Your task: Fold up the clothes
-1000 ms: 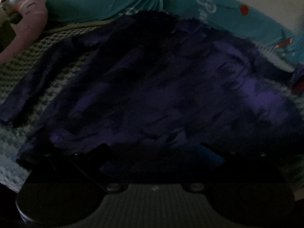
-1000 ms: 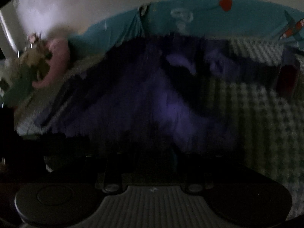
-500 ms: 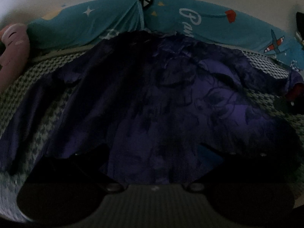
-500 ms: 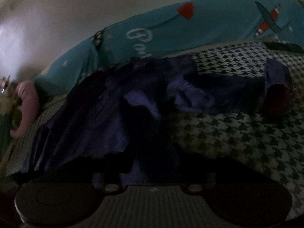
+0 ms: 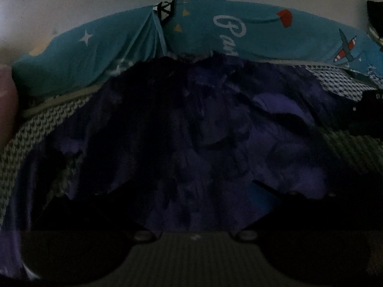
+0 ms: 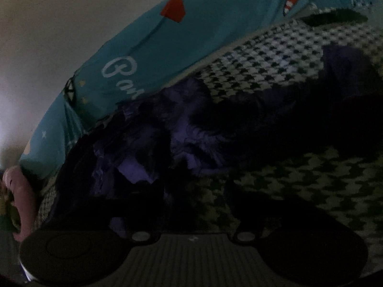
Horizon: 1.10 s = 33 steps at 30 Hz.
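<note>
A dark purple long-sleeved top point(image 5: 191, 129) is seen spread across a bed covered in a black-and-white houndstooth bedspread point(image 6: 275, 55), its collar end up against a teal printed pillow point(image 5: 95, 55) by the wall. The light is poor, yet a faint sheen is caught on the raised folds, so a thin, smooth, rather slippery knit or satin-like cloth is judged likely. It is expected to be light and wholly limp: no edge will hold its own shape, and any lifted part will drape and drag the rest along.

The left gripper point(image 5: 191, 191) is held low over the hem region, both fingers point(image 5: 107, 203) dark against the fabric with cloth showing between them; whether the cloth is pinched or merely lies beneath cannot be told. The right gripper point(image 6: 194, 191) is tilted over the garment's side edge, where one sleeve point(image 6: 311, 129) trails out across the bedspread. Its jaws are opening, and no cloth is seen pressed between them; the gap shows bedspread and the garment's edge below.

A hold at a seam, cuff or hem corner is judged best, since doubled stitching gives the fingers something thicker to bite. A pink plush toy point(image 6: 19, 196) lies at the bed's far left.
</note>
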{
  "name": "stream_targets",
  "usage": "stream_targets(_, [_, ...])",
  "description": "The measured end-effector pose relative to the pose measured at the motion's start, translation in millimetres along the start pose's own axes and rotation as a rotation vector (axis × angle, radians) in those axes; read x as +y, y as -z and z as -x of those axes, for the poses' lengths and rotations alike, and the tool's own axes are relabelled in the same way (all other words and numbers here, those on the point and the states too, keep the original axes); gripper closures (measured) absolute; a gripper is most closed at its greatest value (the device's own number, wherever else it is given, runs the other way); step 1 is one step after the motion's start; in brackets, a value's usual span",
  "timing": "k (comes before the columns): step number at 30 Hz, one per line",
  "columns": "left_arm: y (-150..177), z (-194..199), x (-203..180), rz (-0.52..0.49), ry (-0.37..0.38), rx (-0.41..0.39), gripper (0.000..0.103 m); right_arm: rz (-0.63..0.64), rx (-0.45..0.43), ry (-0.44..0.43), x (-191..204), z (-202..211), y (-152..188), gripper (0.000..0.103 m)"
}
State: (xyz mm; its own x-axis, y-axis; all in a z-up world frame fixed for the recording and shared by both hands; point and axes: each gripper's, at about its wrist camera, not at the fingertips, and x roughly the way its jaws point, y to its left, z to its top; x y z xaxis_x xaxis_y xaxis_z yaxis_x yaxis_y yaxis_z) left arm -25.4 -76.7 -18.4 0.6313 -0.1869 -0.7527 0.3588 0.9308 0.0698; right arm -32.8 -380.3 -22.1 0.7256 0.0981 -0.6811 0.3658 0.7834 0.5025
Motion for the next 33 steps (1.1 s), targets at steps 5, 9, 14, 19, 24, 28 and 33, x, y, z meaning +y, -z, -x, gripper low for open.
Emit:
stream_targets(5, [1.3, -16.9, 8.0, 0.06, 0.005, 0.008, 0.0, -0.053, 0.002, -0.002, -2.6, -16.8, -6.9, 0.045])
stream_targets(9, [3.1, -24.1, 14.1, 0.107, 0.024, 0.031, 0.0, -0.087, 0.018, 0.002, -2.4, -30.4, -10.9, 0.044])
stream_targets(14, [1.6, -25.2, 20.9, 0.154, 0.038, 0.023, 0.0, -0.109, -0.018, 0.0, 3.7, -39.7, -12.6, 0.034])
stream_targets(19, [-1.3, -28.2, 21.3, 0.178, 0.043, 0.024, 0.0, -0.061, -0.049, 0.016, 18.4, -46.8, -13.4, 0.036])
stream_targets(24, [-0.8, -31.1, 17.7, 0.164, 0.042, 0.029, 0.0, -0.012, -0.081, 0.068, 31.3, -53.7, -13.8, 0.054])
stream_targets(28, [0.2, -33.9, 15.8, 0.155, 0.036, 0.034, 0.0, 0.021, -0.098, 0.099, 35.3, -57.9, -15.7, 0.083])
stream_targets(33, [1.2, -41.6, 17.0, 0.169, 0.032, 0.063, 0.0, 0.041, -0.143, 0.086, 35.4, -53.1, -23.5, 0.092])
